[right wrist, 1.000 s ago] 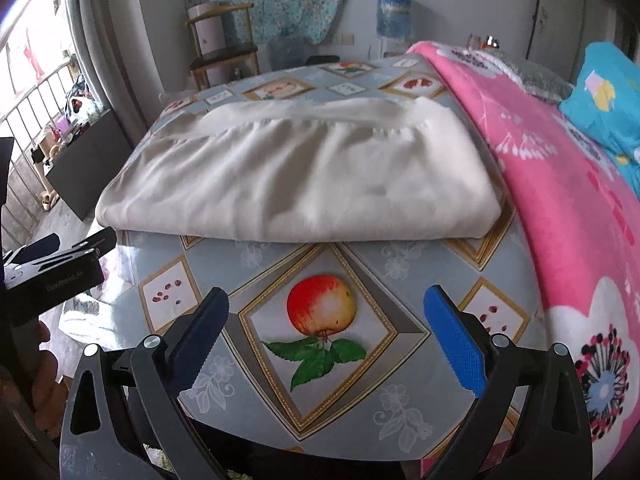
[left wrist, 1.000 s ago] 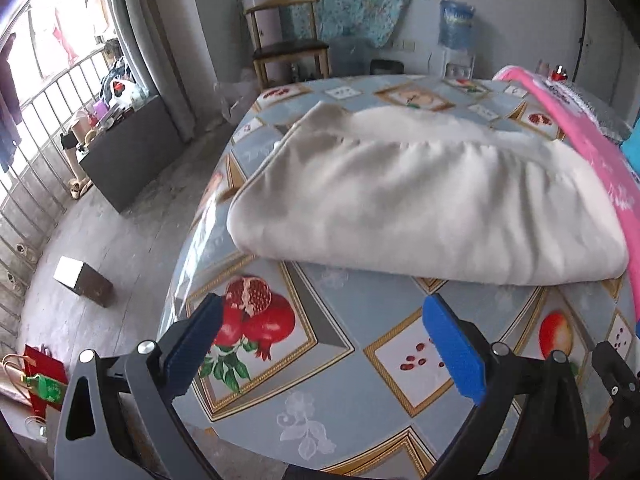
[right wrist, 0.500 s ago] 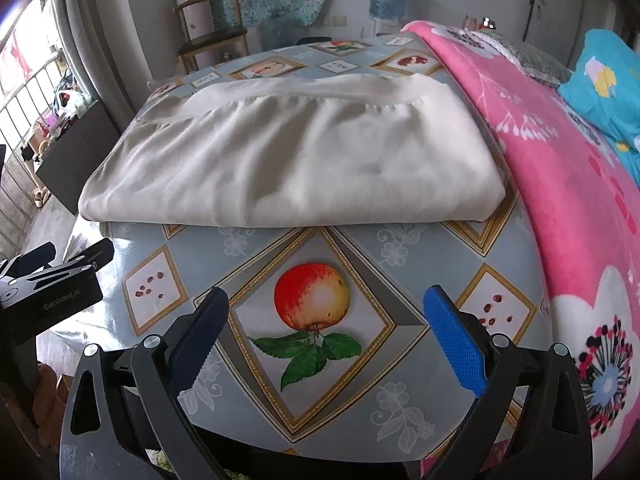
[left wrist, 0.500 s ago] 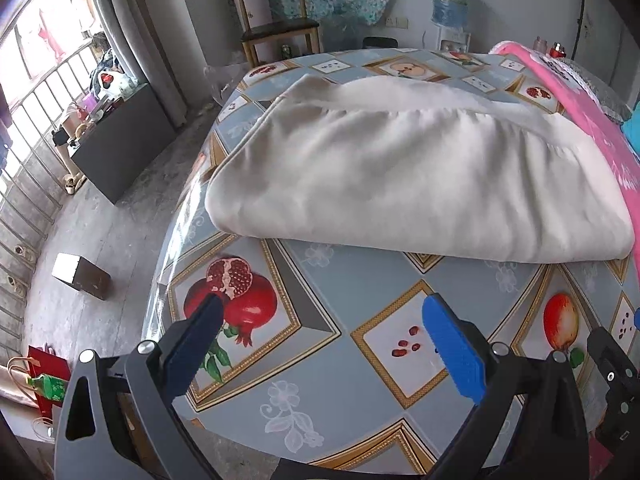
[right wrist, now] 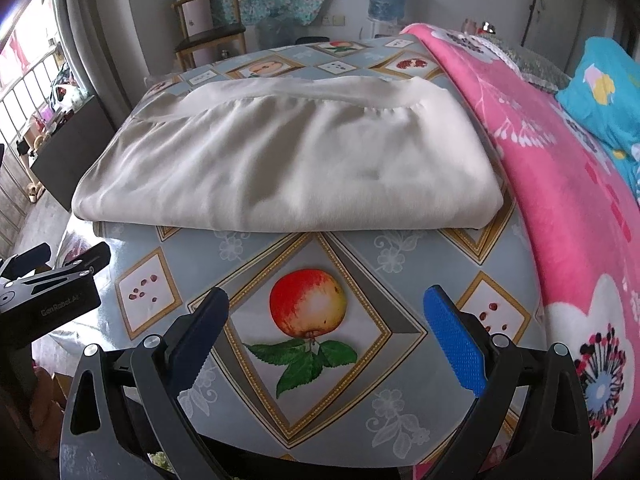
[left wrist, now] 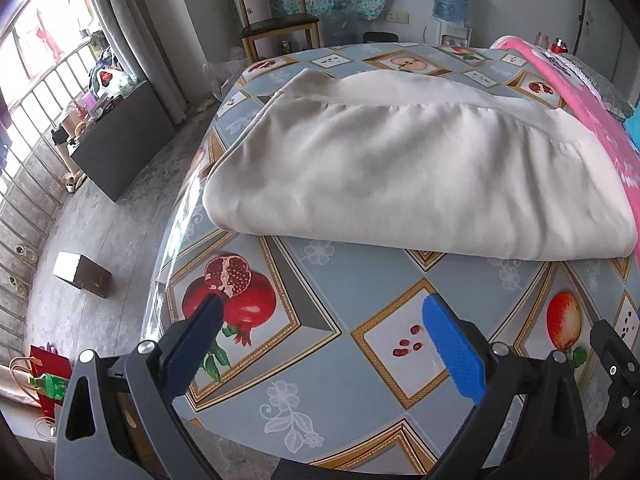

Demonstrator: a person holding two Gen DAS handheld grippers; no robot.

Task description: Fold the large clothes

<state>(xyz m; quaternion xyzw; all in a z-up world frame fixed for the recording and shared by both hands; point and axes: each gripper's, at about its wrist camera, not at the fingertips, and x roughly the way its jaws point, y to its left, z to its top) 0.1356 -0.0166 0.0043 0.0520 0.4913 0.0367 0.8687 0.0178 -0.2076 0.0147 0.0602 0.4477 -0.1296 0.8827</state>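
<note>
A cream-white garment lies folded into a wide rectangle on the fruit-patterned tablecloth. It also shows in the right wrist view, folded edge toward me. My left gripper is open and empty, hovering above the cloth short of the garment's near left part. My right gripper is open and empty, short of the garment's near edge, over an apple print. The left gripper's body shows at the left of the right wrist view.
A pink flowered blanket lies along the garment's right side, with a blue pillow beyond. A wooden chair and water dispenser stand at the far wall. A dark cabinet and small box are on the floor left.
Both grippers have moved forward and slightly down toward the garment's near edge, so it looks larger and nearer. Both stay open. The garment has not moved.
</note>
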